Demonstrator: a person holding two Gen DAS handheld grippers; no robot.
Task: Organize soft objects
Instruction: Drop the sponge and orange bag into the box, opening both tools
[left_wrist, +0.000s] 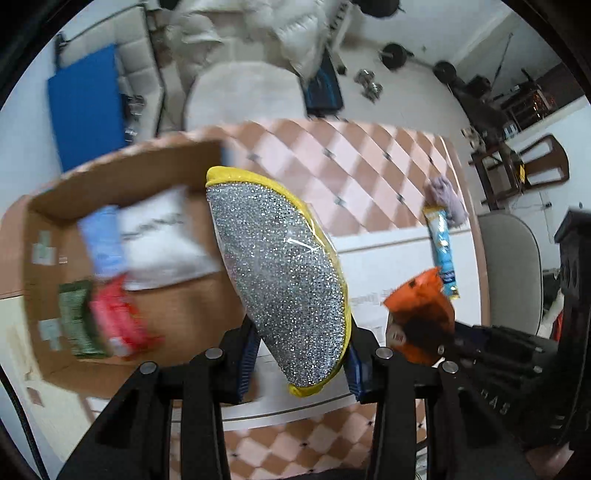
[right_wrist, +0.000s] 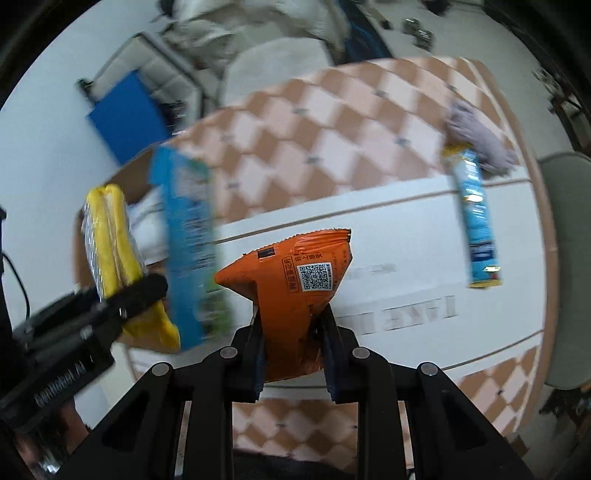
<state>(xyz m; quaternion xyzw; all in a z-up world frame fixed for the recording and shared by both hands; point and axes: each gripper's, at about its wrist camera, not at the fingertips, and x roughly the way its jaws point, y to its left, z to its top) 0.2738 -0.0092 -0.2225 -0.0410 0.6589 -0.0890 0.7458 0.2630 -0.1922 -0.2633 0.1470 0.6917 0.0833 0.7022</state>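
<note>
My left gripper is shut on a silver glitter sponge with a yellow rim, wrapped in clear film and held up above the table. To its left lies an open cardboard box with white, blue, green and red packs inside. My right gripper is shut on a crumpled orange snack packet, also lifted off the table. In the right wrist view the left gripper with the yellow sponge hangs at the left. The left wrist view has the orange packet at the right.
A blue and yellow sachet and a purple cloth lie at the far right of the checked table. A white mat covers its middle. A blurred blue panel stands by the box. Padded chairs surround the table.
</note>
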